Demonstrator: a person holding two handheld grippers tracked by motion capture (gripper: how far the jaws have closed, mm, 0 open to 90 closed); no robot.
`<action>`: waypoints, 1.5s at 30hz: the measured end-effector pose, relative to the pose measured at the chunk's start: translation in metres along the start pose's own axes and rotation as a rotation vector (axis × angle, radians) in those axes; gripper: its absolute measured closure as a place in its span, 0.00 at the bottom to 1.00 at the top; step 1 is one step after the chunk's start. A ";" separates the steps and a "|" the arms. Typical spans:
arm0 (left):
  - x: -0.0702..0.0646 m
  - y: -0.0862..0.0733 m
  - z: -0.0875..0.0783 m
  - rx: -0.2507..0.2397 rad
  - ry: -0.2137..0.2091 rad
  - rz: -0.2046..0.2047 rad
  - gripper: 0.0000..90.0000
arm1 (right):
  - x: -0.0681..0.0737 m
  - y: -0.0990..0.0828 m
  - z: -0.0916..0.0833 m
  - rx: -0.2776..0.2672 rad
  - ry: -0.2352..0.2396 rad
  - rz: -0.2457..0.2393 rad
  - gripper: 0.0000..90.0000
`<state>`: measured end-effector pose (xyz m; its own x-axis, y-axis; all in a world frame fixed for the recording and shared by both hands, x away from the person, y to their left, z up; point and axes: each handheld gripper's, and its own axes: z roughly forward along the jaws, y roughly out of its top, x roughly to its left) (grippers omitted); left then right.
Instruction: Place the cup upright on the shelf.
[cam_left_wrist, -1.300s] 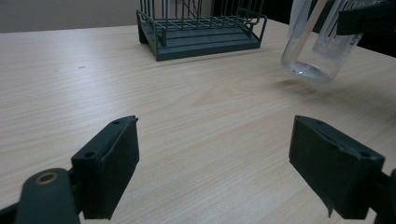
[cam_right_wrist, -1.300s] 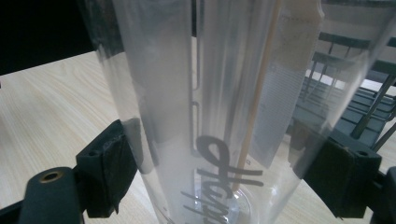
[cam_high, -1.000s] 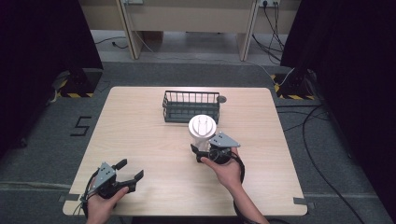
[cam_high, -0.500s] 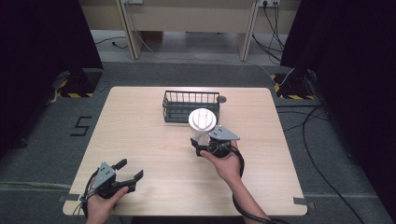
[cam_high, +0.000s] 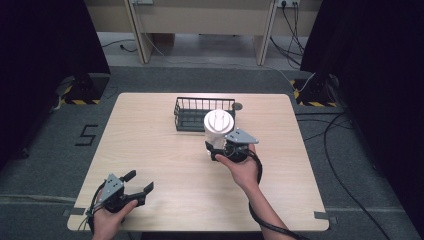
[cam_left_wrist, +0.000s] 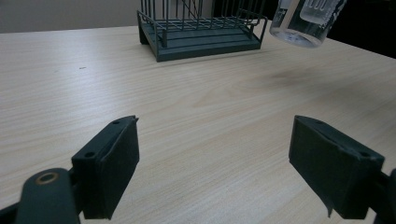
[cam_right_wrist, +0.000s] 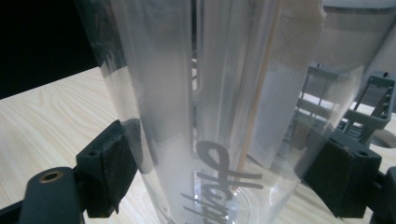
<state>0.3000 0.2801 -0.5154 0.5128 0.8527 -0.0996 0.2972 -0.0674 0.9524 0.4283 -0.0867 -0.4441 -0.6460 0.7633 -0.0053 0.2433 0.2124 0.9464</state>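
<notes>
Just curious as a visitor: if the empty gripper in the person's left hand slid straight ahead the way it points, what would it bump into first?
Probably nothing soon: the left gripper faces bare table. The black wire basket sits ahead but leftward; depth is hard to judge.

- Grey carpet floor (cam_high: 45, 150) surrounds the light wooden surface (cam_high: 150, 135).
- Black curtains (cam_high: 45, 45) hang on both sides.
- Cables (cam_high: 345, 180) trail across the floor.
</notes>
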 end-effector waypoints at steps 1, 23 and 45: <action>0.000 0.000 0.000 0.000 0.000 0.000 0.17 | -0.001 0.001 0.000 0.000 -0.002 0.001 0.20; 0.000 0.000 0.000 -0.002 -0.001 -0.001 0.17 | -0.011 0.017 0.008 0.012 -0.026 0.006 0.20; 0.000 0.000 0.000 -0.005 -0.003 -0.005 0.18 | -0.016 0.041 0.017 0.004 -0.038 0.002 0.20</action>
<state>0.3002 0.2797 -0.5152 0.5140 0.8513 -0.1053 0.2955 -0.0605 0.9534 0.4612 -0.0795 -0.4104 -0.6175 0.7864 -0.0153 0.2479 0.2130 0.9451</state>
